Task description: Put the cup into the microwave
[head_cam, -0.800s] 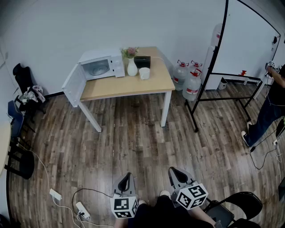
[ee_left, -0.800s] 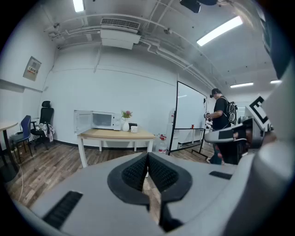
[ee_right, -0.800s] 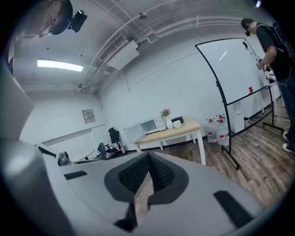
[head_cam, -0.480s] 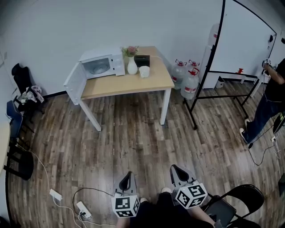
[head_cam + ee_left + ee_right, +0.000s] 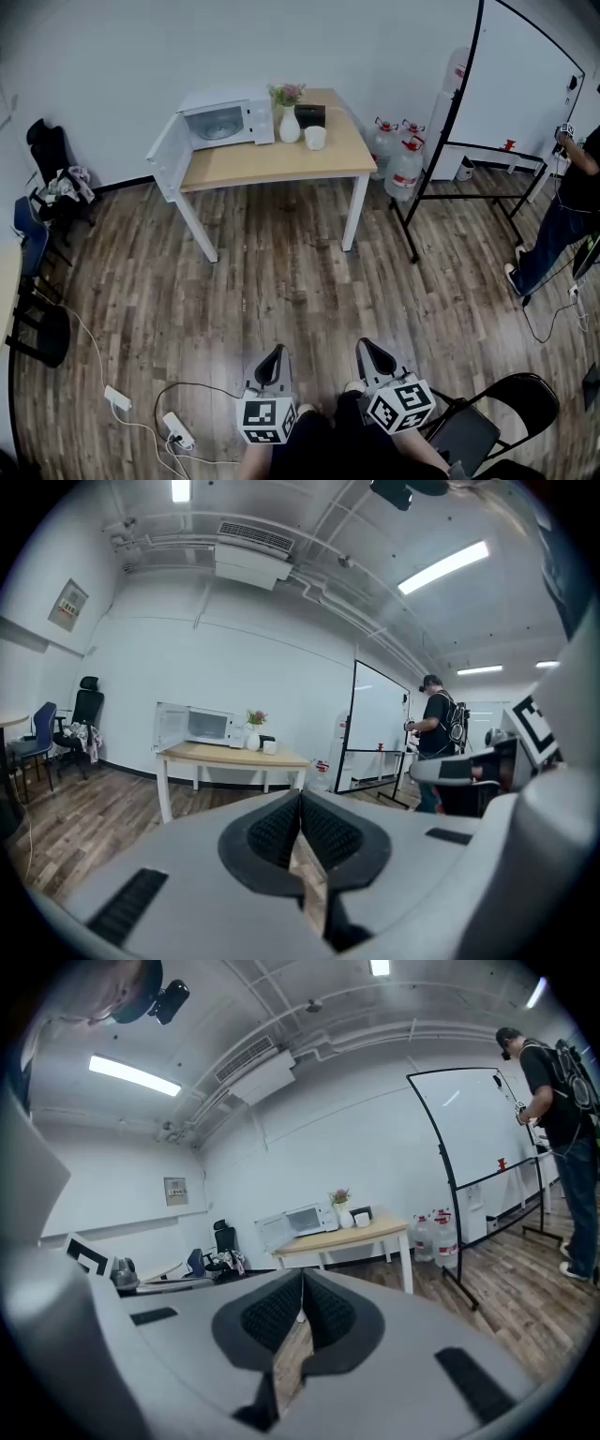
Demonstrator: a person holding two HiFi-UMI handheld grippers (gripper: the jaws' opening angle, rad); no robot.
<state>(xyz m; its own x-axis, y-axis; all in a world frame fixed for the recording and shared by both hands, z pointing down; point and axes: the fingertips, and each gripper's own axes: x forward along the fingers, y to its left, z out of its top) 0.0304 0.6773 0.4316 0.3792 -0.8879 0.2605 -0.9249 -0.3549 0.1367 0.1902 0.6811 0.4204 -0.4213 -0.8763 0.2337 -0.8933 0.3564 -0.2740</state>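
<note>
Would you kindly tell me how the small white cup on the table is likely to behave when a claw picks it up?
The cup looks small and squat, so it is probably light and unlikely to tip. Its plain white surface may be somewhat slippery and, if ceramic, fragile. The vase stands close beside it and might get knocked.

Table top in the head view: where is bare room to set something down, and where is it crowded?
The table is bare along its whole near strip, in front of the microwave, and at the right edge beyond the cup. The back middle is crowded: vase, black box and cup stand close together.
</note>
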